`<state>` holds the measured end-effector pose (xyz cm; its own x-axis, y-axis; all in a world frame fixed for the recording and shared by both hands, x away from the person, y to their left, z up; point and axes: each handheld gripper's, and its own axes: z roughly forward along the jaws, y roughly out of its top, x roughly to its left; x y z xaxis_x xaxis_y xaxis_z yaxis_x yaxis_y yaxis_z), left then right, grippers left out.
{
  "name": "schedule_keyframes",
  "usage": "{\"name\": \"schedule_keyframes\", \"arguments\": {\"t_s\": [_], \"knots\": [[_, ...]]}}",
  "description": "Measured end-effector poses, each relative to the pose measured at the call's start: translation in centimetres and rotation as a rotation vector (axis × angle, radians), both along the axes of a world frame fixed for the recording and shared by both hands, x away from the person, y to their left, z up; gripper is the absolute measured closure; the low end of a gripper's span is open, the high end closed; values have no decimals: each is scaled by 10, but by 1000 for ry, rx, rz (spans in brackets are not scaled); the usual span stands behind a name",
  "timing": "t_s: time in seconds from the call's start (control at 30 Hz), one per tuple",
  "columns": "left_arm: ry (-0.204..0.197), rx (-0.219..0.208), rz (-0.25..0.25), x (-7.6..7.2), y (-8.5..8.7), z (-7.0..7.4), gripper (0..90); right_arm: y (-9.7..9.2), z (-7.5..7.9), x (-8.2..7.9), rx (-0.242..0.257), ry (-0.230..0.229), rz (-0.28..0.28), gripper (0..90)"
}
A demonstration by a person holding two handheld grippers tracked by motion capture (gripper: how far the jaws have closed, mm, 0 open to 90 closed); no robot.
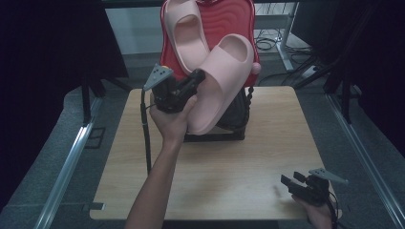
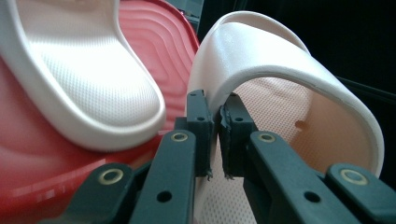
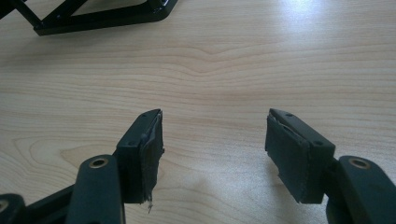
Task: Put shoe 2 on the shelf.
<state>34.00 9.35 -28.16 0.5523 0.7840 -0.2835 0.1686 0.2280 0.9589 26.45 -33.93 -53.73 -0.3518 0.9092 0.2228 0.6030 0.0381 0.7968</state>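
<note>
Wooden table (image 1: 215, 162) spans the high view, bare light grain across most of its top. At its far edge stands a red ridged backpack (image 1: 239, 19), upright on a black stand (image 1: 215, 134); the stand's corner also shows at top left of the right gripper view (image 3: 107, 18). Against the backpack's front leans one pink slide sandal (image 1: 184, 33), toe end up. The second pink sandal (image 1: 222, 83) hangs in front of it & lower, sole tilted toward the table, held off the surface by the left gripper (image 1: 198, 76). Left gripper view: jaws clamped on the edge of that sandal's strap (image 2: 261, 60) — pads pressed to both faces of it, other sandal (image 2: 84, 84) just beside, at left. Right gripper (image 1: 292, 182) sits low at the table's near right corner, well apart from the sandals — jaws apart, nothing betw. them, only tabletop (image 3: 210, 70) beyond.
</note>
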Motion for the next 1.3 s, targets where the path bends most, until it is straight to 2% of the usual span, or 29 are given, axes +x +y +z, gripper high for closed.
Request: {"name": "schedule_keyframes", "arguments": {"t_s": [0.27, 0.4, 0.7, 0.93, 1.3], "knots": [[10, 14, 24, 20, -7, 17, 841, 0, 0, 0, -1, 1, 0, 368], [5, 40, 38, 27, -15, 24, 841, 0, -1, 0, 0, 0, 0, 368], [17, 48, 61, 39, -25, 31, 840, -2, 0, 0, 3, 3, -1, 368], [19, 62, 81, 52, -34, 42, 839, -2, 1, 0, 7, -1, -4, 368], [20, 63, 135, 89, -56, 64, 839, -4, 6, -2, 19, -18, -4, 368]]}}
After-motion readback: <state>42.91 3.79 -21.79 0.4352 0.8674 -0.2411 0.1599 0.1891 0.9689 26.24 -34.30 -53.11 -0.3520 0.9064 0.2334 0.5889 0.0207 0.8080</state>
